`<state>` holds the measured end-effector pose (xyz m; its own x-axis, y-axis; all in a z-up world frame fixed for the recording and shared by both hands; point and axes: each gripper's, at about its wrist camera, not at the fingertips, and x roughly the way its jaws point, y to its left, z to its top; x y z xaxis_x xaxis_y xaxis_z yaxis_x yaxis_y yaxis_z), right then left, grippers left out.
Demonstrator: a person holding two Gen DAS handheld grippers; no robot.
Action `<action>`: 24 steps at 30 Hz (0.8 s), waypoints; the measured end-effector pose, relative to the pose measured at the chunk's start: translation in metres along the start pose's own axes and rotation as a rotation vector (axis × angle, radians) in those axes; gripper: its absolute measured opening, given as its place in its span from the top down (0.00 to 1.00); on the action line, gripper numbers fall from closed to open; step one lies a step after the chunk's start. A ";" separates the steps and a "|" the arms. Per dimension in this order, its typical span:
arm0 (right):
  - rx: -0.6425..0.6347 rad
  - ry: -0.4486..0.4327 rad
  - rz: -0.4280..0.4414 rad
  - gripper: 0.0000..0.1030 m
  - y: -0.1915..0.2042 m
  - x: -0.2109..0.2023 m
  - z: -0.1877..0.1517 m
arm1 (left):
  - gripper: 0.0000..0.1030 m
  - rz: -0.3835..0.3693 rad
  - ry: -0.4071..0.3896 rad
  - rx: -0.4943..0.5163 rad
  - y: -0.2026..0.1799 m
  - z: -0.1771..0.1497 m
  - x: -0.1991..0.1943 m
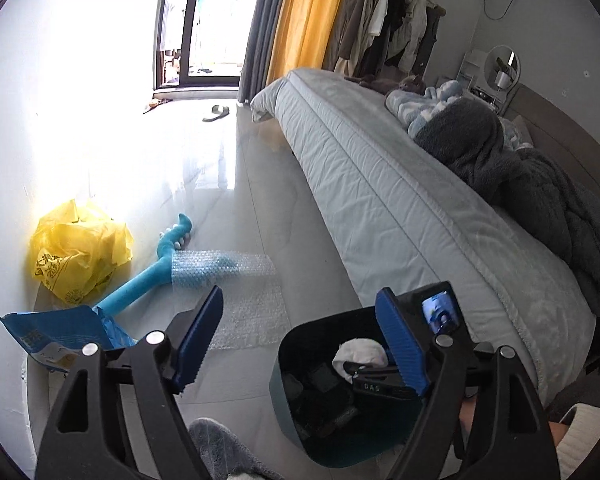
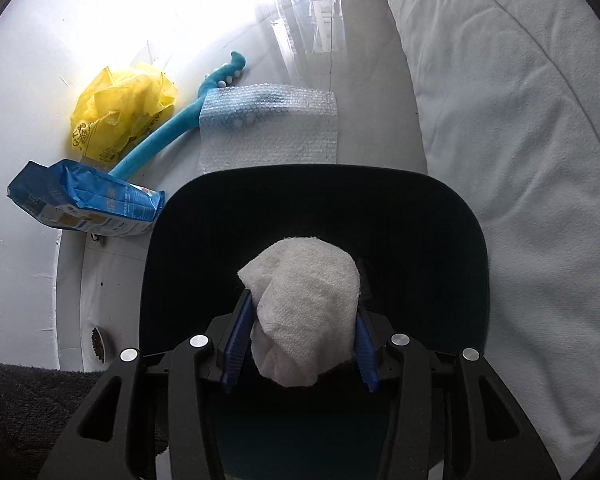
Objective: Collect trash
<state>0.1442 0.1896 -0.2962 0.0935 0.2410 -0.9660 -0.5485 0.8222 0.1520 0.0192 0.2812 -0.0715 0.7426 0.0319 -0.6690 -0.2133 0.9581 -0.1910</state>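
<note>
Tissue wad (image 2: 304,312) sits between your right gripper (image 2: 300,344) pads, over the dark bin (image 2: 460,216).
Spread those tongs fully so it falls clear inside. Your left gripper (image 1: 300,344) hangs apart, holding nothing. Bubble wrap (image 2: 268,128), blue packet (image 2: 84,204) and yellow bag (image 2: 120,112) wait far left.

Floor (image 1: 256,216) – glossy pale tile, mirrors window glare. Bubble wrap (image 2: 268,128) clear plastic, bumpy. Yellow bag (image 2: 120,116) thin crinkly plastic, bit shiny. Blue pack (image 2: 84,204) printed film or paper, creased – can't tell which. Blue toy (image 2: 160,140) looks soft, matt plush. Bin (image 2: 312,200) dark matt plastic. Wad (image 2: 304,304) white paper towel, rough embossed texture. Pads (image 1: 198,340) blue ribbed plastic or rubber, arms matt black with shiny metal rivets. Bed (image 1: 380,200) quilted pale cloth, fuzzy grey blanket (image 1: 540,184).
</note>
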 end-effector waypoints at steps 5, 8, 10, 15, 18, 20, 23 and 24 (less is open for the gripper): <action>0.001 0.037 -0.005 0.38 -0.001 0.009 -0.003 | 0.18 0.006 -0.093 0.027 -0.005 0.009 -0.023; -0.014 0.035 -0.019 0.31 0.003 0.009 -0.006 | 0.18 -0.011 -0.117 0.024 -0.008 0.012 -0.031; -0.026 0.021 -0.026 0.30 0.004 0.005 -0.010 | 0.13 -0.005 -0.154 0.027 -0.012 0.015 -0.040; -0.056 -0.076 -0.041 0.27 0.007 -0.029 -0.018 | 0.09 0.005 -0.234 0.087 -0.029 0.020 -0.064; -0.049 -0.188 -0.019 0.20 0.006 -0.072 -0.026 | 0.07 0.015 -0.274 0.113 -0.045 0.022 -0.076; -0.048 -0.252 -0.014 0.16 0.007 -0.098 -0.032 | 0.05 0.023 -0.301 0.120 -0.056 0.020 -0.085; -0.049 -0.355 -0.011 0.13 0.003 -0.141 -0.045 | 0.03 0.021 -0.307 0.116 -0.074 0.015 -0.095; -0.054 -0.386 -0.014 0.12 0.002 -0.153 -0.050 | 0.03 0.021 -0.303 0.122 -0.082 0.013 -0.099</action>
<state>0.0875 0.1282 -0.1581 0.4016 0.4143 -0.8167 -0.5870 0.8010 0.1178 -0.0285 0.2027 0.0193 0.8979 0.1178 -0.4241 -0.1666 0.9828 -0.0798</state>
